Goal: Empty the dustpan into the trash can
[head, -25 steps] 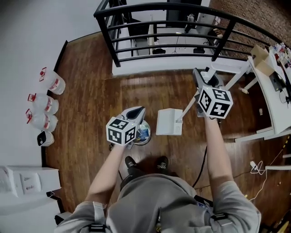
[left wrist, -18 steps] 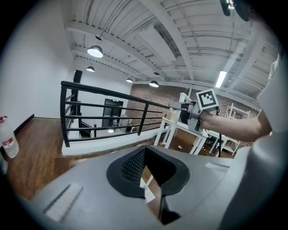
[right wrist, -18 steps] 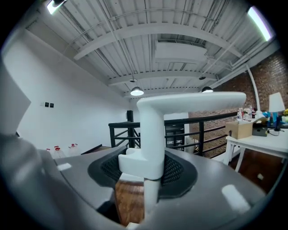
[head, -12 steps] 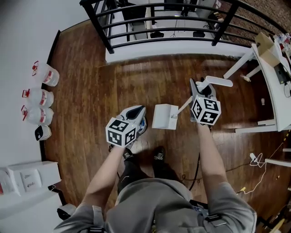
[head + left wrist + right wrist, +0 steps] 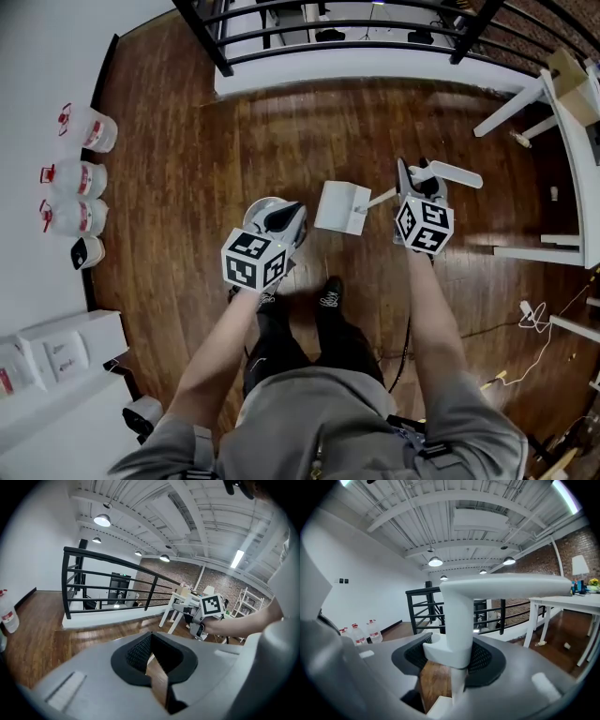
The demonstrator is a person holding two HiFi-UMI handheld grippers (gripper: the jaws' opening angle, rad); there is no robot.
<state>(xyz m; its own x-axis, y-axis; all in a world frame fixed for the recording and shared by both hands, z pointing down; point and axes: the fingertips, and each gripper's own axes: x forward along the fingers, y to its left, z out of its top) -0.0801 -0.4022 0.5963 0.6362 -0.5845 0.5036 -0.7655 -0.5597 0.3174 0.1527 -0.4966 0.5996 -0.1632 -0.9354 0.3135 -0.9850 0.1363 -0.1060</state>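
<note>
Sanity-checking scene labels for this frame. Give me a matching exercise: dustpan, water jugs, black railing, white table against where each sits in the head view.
Things:
1. dustpan
2. water jugs
3. black railing
4. white table

Places in the head view:
A. far left edge, in a row
B. across the top
C. right edge
D. centre, its handle clamped in the right gripper

Pairs: 1-D, 2-A, 3-B, 4-C

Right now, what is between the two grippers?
The white dustpan, held by the right gripper, hangs between it and the left gripper; the head view shows it.
</note>
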